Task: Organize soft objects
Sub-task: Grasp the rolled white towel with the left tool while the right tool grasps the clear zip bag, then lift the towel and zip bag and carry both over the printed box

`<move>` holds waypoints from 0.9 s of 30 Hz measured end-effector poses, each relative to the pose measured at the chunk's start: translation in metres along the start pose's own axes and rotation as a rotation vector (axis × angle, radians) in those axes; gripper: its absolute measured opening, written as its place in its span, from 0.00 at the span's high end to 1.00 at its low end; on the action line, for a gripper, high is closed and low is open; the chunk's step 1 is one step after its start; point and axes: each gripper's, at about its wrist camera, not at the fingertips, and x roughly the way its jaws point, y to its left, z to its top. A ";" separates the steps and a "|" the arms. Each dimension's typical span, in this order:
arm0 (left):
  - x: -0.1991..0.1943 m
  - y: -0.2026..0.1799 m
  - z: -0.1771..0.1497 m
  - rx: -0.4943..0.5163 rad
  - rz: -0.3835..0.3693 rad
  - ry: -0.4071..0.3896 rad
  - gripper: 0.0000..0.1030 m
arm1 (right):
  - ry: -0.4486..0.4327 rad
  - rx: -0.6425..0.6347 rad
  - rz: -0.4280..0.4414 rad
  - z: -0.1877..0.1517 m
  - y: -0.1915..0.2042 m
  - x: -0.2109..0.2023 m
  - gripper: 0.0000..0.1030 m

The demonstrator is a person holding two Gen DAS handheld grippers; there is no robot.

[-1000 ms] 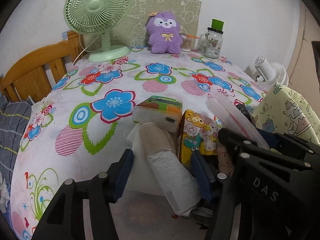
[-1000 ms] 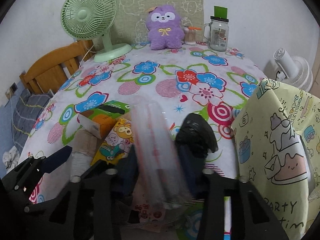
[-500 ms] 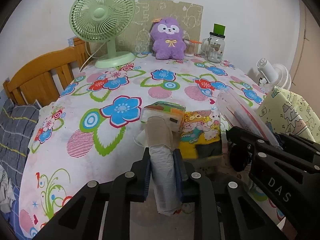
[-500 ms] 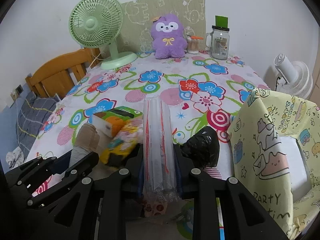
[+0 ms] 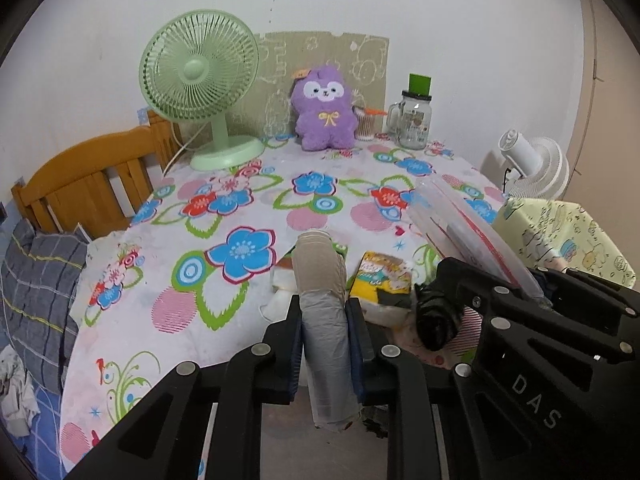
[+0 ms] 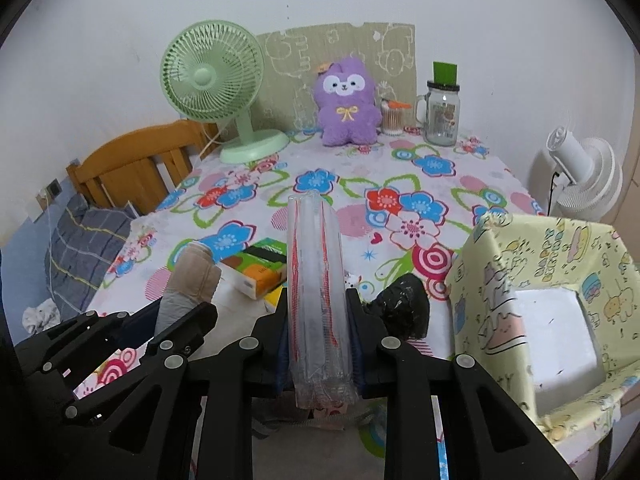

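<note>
Left wrist view first: left gripper (image 5: pixel 324 344) is clamped on a soft roll (image 5: pixel 322 300), beige cloth at its far end and grey-white plastic wrap where the blue pads pinch it. The roll stands clear of the floral tablecloth (image 5: pixel 224 216), pointing forward over the pile near the table's front edge. In that pile lie a yellow cartoon-print packet (image 5: pixel 382 276) and a crumpled black bag (image 5: pixel 434 320). To the right the right gripper (image 5: pixel 560 320) shows side-on with a clear bag (image 5: pixel 460 216) slanting up from it. A purple plush toy (image 5: pixel 324 114) sits at the far edge, between a green desk fan (image 5: pixel 200 92) and a glass jar (image 5: pixel 414 122).

Right wrist view: right gripper (image 6: pixel 320 344) is closed on the clear bag (image 6: pixel 316 280), a long transparent sleeve with red seams, folded flat between the pads. An orange-and-green tissue pack (image 6: pixel 260 268) lies just left of it on the cloth. A fabric storage bin (image 6: pixel 548 304) with a yellow cartoon print stands open at the right; this is probably where the soft things go, though its depth is hard to judge from here.

Both items look freshly lifted. To carry them well, keep each squeeze firm since both are slippery, raise them above the bin's rim before swinging right, and move the right one first so the two tools do not cross.
</note>
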 end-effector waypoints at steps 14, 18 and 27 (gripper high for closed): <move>-0.036 -0.027 0.018 0.026 -0.021 -0.056 0.82 | -0.062 -0.004 -0.019 0.016 -0.008 -0.048 0.74; -0.043 -0.038 0.023 0.032 -0.028 -0.069 0.82 | -0.077 -0.004 -0.033 0.020 -0.015 -0.060 0.73; -0.051 -0.065 0.033 0.050 -0.032 -0.090 0.82 | -0.100 0.009 -0.055 0.025 -0.038 -0.077 0.73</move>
